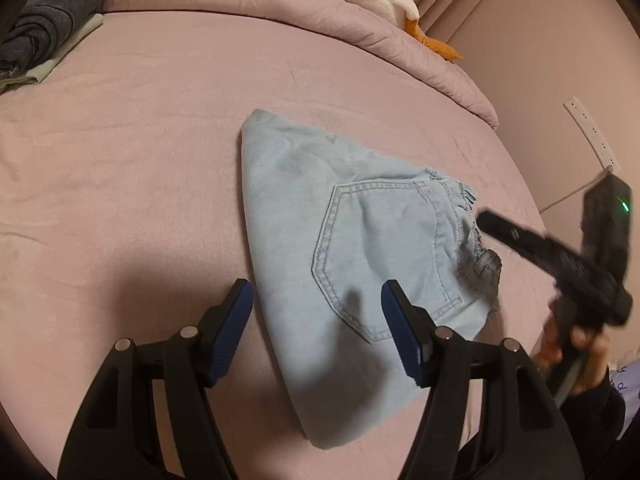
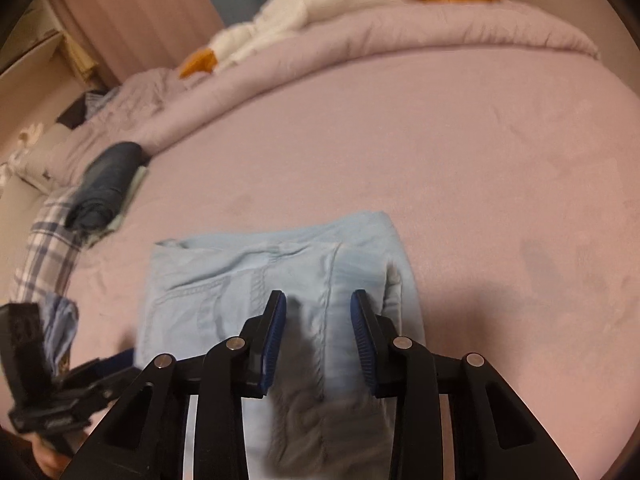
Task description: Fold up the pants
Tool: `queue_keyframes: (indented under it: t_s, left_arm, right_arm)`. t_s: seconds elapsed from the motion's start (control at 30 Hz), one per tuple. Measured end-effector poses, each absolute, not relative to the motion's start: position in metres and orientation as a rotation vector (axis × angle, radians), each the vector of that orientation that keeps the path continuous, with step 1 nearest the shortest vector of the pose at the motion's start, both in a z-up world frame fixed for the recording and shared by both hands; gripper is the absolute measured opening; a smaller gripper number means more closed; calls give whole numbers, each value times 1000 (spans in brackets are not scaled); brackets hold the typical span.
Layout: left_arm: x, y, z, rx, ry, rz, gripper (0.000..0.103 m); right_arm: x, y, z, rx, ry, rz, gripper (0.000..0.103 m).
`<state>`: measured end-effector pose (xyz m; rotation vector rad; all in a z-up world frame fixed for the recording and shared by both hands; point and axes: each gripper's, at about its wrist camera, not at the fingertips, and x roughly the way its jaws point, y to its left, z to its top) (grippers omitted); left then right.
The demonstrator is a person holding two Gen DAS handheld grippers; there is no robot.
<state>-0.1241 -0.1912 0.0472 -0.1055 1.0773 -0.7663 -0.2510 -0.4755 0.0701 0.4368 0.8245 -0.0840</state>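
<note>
Folded pants [image 1: 360, 248] lie on the bed [image 1: 140, 160]; left gripper [image 1: 316, 312] and right gripper [image 2: 318, 328] fingers are spread, nothing held.

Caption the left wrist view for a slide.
Open left gripper above folded light-blue jeans on a pink bed.

Your left gripper [image 1: 316, 316] is held low, with its 2 blue-padded fingers [image 1: 234, 330] spread wide and nothing between them. Your right gripper [image 2: 318, 334] also has its 2 fingers [image 2: 276, 334] parted, less widely than the left pair, and grips nothing. In the left wrist view, your right hand [image 1: 576, 350] wraps the handle of the right gripper at the frame's right edge; both are motion-blurred.
</note>
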Motion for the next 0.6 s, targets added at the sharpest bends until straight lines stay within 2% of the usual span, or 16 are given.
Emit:
queue_keyframes:
  t_s: [0.17, 0.3, 0.53, 0.6]
  left_arm:
    - [-126, -189, 49, -101, 1072, -761, 66]
    - [-127, -191, 52, -106, 1068, -755, 66]
    - [-128, -193, 54, -112, 1055, -749, 66]
    - [-129, -192, 55, -105, 1054, -746, 66]
  right_arm:
    - [-279, -441, 71, 321, 856, -43, 35]
    - [-285, -414, 41, 180, 959, -26, 35]
    - [-297, -415, 65, 200, 905, -27, 35]
    - [-292, -416, 45, 171, 945, -26, 35]
